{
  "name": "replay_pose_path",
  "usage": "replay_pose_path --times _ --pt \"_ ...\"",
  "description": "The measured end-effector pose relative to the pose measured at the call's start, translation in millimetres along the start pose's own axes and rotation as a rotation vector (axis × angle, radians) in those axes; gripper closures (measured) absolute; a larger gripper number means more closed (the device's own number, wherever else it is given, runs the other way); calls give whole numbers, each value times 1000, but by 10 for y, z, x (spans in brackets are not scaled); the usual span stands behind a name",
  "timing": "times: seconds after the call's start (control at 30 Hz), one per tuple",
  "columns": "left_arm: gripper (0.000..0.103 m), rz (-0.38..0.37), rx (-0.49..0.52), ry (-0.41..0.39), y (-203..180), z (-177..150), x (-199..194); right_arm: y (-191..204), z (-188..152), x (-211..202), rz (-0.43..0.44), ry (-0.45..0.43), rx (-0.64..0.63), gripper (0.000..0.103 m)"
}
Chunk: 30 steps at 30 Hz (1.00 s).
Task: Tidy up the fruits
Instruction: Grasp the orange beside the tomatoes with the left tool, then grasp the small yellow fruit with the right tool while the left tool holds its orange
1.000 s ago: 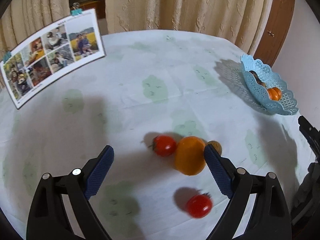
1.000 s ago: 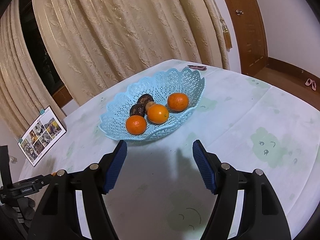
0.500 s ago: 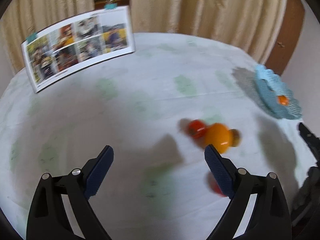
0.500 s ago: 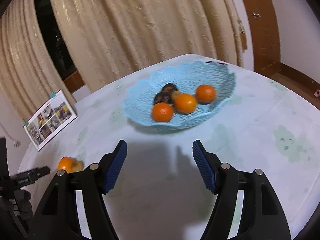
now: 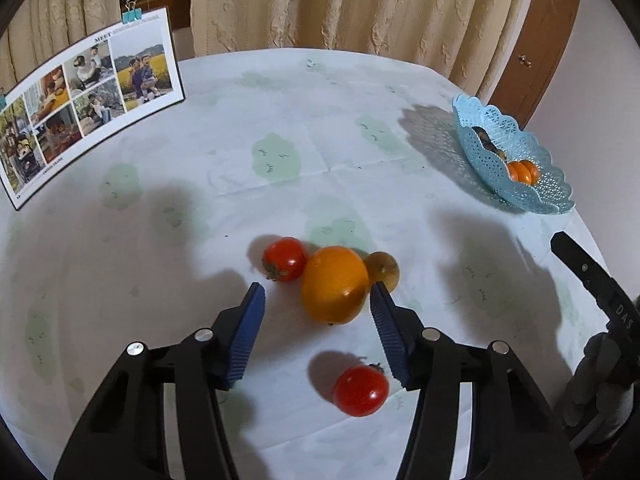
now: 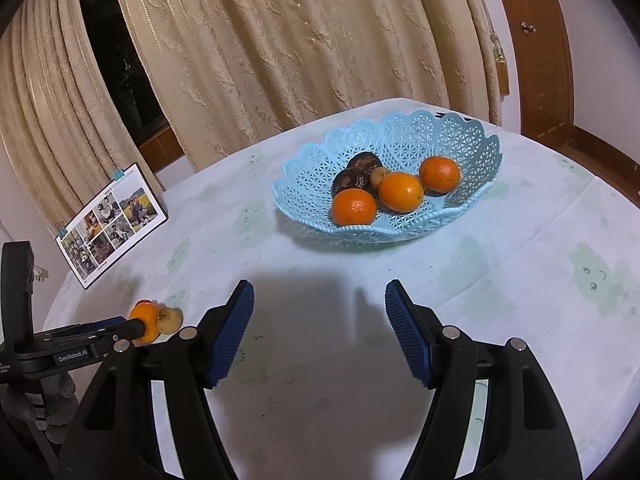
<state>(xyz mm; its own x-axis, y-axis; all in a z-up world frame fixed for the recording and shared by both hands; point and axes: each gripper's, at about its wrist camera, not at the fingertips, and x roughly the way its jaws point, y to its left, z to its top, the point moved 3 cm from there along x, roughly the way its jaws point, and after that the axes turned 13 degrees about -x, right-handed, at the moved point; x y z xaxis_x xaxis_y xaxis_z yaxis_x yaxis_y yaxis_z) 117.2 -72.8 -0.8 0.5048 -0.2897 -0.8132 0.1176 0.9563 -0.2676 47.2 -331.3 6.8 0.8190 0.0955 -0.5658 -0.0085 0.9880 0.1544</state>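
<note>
Orange (image 5: 335, 290) sits on the table (image 5: 280, 128) right between my left tongs (image 5: 318, 306), spread wide, nothing held. Firm, smooth, rolls easily, so I'd pinch its widest middle. Right tongs (image 6: 320, 308) gape empty short of the basket (image 6: 304, 168).

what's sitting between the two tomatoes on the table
In the left wrist view, the big orange lies partly between the far tomato and the near tomato, touching the far one; bare tablecloth fills the rest.
</note>
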Motion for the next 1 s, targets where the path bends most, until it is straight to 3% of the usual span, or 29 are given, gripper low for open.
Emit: replay_pose_path --times 0.2,0.27,0.5,0.73,0.9,1.0 --pt "53 -58 -15 24 -81 50 102 35 8 8 7 2 -13 33" --pt "67 -57 -15 17 -85 61 87 66 7 24 14 9 -19 33" --pt "66 -96 -27 11 2 28 -75 389 36 145 107 52 -77 33" --pt "66 -106 -63 -79 204 100 -429 904 55 379 245 135 -161 33" --pt "66 -67 -95 -138 361 168 -566 1178 82 544 281 176 -225 33" --pt "66 -63 -116 -144 441 195 -583 1309 107 654 300 201 -252 41"
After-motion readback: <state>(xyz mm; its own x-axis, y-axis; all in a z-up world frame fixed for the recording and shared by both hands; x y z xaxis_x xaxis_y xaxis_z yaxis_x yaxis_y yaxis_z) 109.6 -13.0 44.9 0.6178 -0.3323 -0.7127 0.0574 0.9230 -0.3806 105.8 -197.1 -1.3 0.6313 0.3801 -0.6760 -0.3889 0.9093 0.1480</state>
